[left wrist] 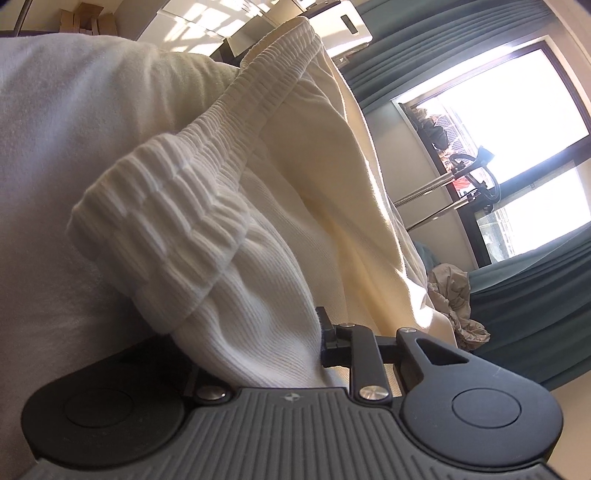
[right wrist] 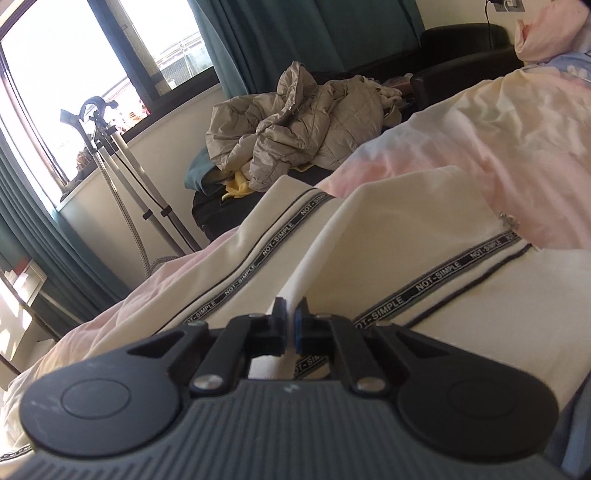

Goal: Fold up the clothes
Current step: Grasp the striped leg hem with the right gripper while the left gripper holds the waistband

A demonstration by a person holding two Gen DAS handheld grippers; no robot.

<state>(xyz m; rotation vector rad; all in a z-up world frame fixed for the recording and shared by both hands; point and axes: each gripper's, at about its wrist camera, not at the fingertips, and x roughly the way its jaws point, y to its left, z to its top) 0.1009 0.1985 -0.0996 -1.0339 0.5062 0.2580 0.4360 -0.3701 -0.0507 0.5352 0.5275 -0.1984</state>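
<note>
Cream trousers fill the left wrist view, their ribbed elastic waistband (left wrist: 177,206) bunched up in front of the camera. My left gripper (left wrist: 258,343) is shut on this bunched fabric; one black finger (left wrist: 327,332) presses its side, the other is hidden under the cloth. In the right wrist view the trouser legs (right wrist: 406,236) lie flat on the bed, each with a black "NOT-SIMPLE" tape stripe (right wrist: 266,240). My right gripper (right wrist: 290,325) is shut on a thin folded edge of the cream fabric, its pads almost touching.
A pastel pink duvet (right wrist: 498,129) lies rumpled behind the trousers. A beige quilted jacket (right wrist: 295,122) is heaped on a dark sofa (right wrist: 461,48). A garment-steamer stand (right wrist: 110,147) is by the window (right wrist: 74,55), with teal curtains (right wrist: 295,33). White bedding (left wrist: 55,184) is left of the waistband.
</note>
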